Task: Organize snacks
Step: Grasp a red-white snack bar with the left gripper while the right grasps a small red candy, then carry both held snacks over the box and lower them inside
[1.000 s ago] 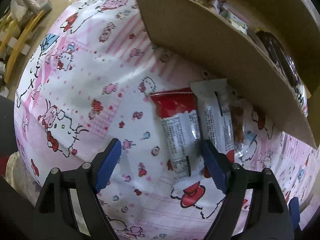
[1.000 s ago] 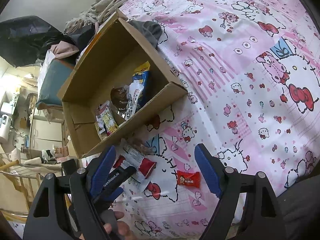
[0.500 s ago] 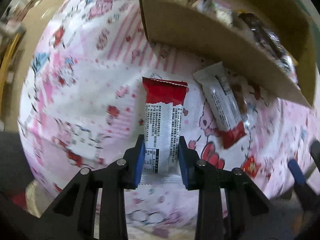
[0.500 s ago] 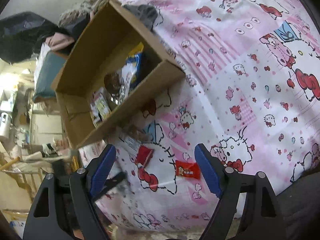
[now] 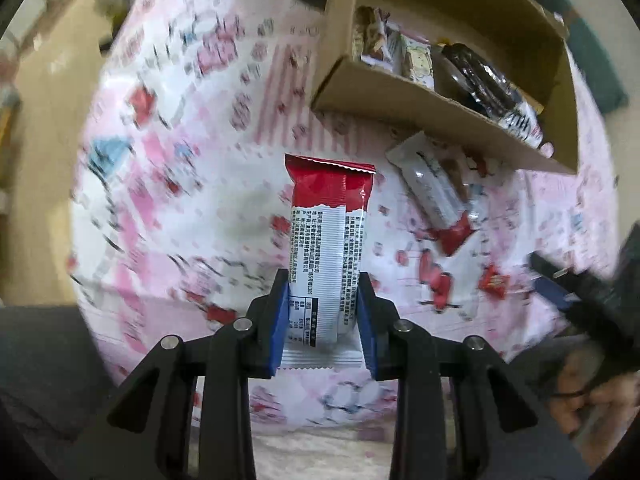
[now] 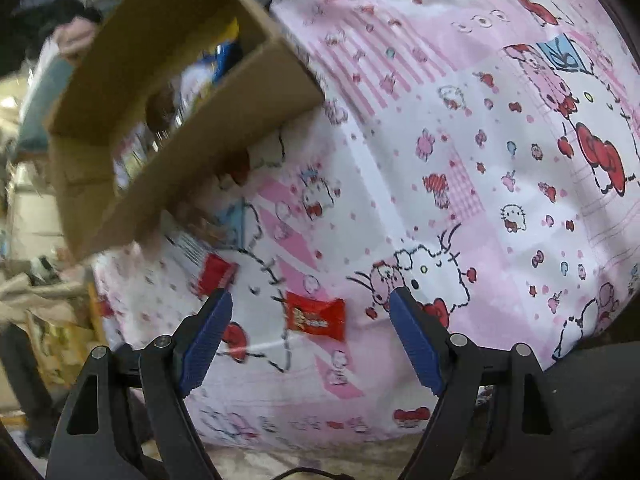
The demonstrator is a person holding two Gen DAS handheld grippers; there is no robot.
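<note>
My left gripper [image 5: 322, 312] is shut on a red-and-white snack bar [image 5: 327, 236] and holds it above the pink cartoon bedsheet [image 5: 180, 184]. A second white-and-red snack bar [image 5: 434, 192] lies beside the cardboard box [image 5: 404, 100], which holds several snacks. A small red candy packet [image 6: 316, 316] lies on the sheet just ahead of my right gripper [image 6: 310, 340], which is open and empty. The packet also shows in the left wrist view [image 5: 495, 280]. The second bar's red end [image 6: 214, 274] shows in the right wrist view near the box [image 6: 192, 148].
The bedsheet [image 6: 480, 160] stretches wide to the right of the box. The bed's edge falls off toward the floor [image 5: 40, 120] on the left. The hand holding the right gripper [image 5: 576, 280] shows at the right of the left wrist view.
My left gripper closed on the red-and-white bar and lifted it off the sheet. My right gripper moved down toward the small red candy packet, still open.
</note>
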